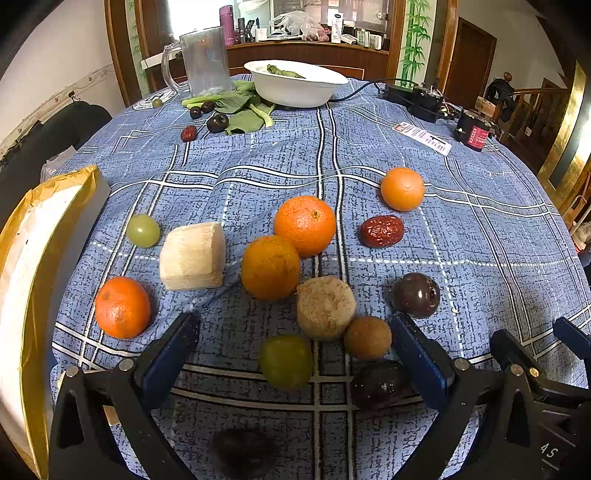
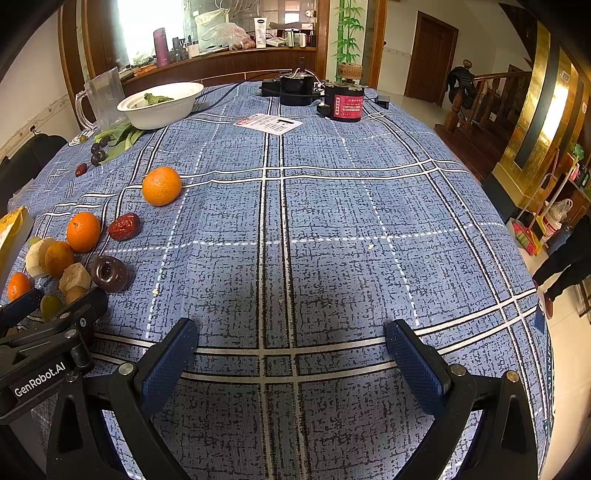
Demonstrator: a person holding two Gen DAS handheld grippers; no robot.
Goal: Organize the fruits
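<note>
While both grippers stand wide and empty, left gripper [image 1: 295, 347] over the fruit cluster near green grape [image 1: 286, 362] and kiwi [image 1: 367, 337], right gripper [image 2: 291, 350] above bare cloth, closing risks nudging round neighbours rolling.

bright window [image 2: 147, 26] backlight, soft shadows, strong fisheye bending at edges

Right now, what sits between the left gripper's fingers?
In the left wrist view, the open left gripper brackets a green grape, with a small brown fruit and a dark fruit near its right finger.
</note>
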